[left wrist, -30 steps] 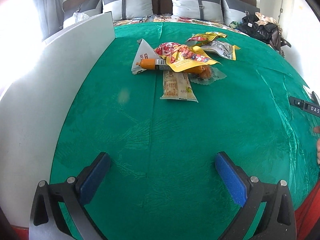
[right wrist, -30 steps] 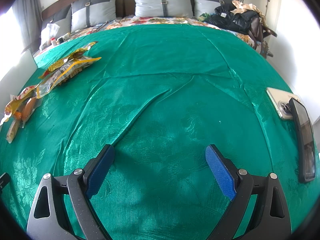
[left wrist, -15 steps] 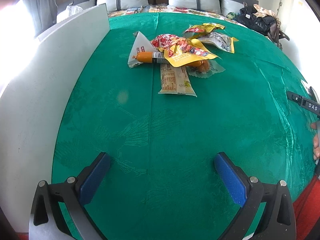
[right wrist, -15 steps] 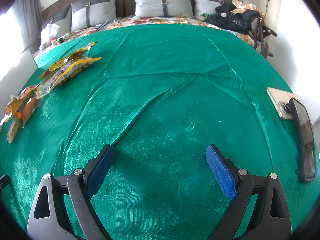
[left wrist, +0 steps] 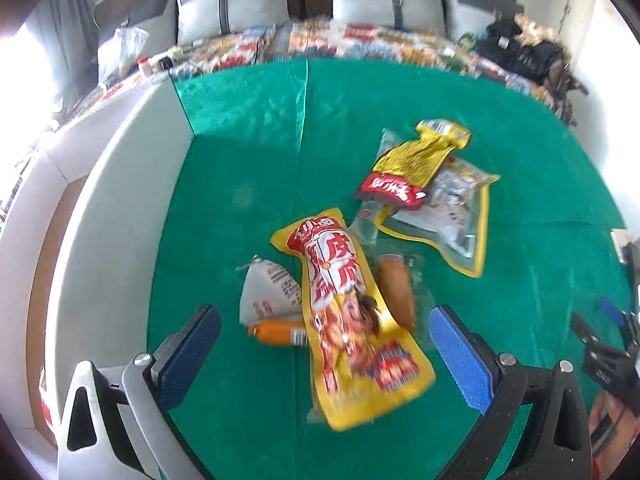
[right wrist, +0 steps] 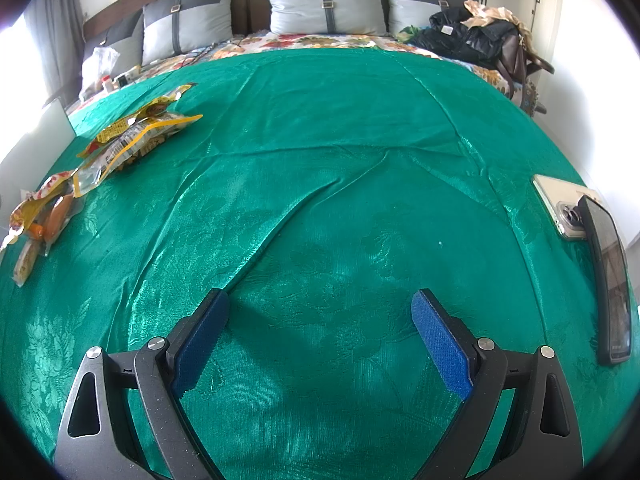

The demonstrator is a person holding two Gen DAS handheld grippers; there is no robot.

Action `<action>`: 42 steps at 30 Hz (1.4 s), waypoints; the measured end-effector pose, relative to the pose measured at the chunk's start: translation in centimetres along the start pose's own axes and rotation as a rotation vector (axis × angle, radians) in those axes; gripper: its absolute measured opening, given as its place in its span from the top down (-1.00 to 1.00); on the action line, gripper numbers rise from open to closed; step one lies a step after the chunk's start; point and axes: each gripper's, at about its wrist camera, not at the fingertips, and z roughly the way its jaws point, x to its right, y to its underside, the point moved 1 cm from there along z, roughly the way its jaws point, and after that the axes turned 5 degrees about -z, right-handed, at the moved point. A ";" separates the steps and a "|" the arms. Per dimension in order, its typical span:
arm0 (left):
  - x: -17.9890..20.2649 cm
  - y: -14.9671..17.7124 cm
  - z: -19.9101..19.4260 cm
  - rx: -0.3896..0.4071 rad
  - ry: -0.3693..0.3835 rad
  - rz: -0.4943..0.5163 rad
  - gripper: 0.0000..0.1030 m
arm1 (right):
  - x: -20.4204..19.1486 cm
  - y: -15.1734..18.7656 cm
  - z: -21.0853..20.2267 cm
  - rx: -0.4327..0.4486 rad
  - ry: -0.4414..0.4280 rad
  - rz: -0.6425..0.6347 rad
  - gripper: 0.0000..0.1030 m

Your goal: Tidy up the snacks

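Barely begun: long yellow-and-red foil snack packet (left wrist: 348, 316) framed lower centre by gaping, empty left claw (left wrist: 324, 336); right claw (right wrist: 320, 332) likewise spread, idle.

Left gripper (left wrist: 324, 344) hangs wide open right over the pile: the long yellow-and-red snack pouch (left wrist: 348, 304) fills the gap between its blue pads. An orange sausage stick (left wrist: 276, 332) and a white triangular packet (left wrist: 268, 292) crowd the 10 o'clock side, and a brown bun in clear wrap (left wrist: 396, 288) presses in at 1 o'clock. A tall white board (left wrist: 116, 184) walls off everything from 9 to 11 o'clock. Bare green bedspread (left wrist: 248, 168) lies open at 12. Right gripper (right wrist: 320, 324), jaws spread, has clear cloth ahead; two phones (right wrist: 592, 240) sit at 2 to 3 o'clock, near the edge.
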 end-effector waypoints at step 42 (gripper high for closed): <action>-2.8 11.6 -6.2 0.108 -0.013 -0.064 0.38 | 0.0 0.0 0.0 -0.001 0.000 0.001 -0.84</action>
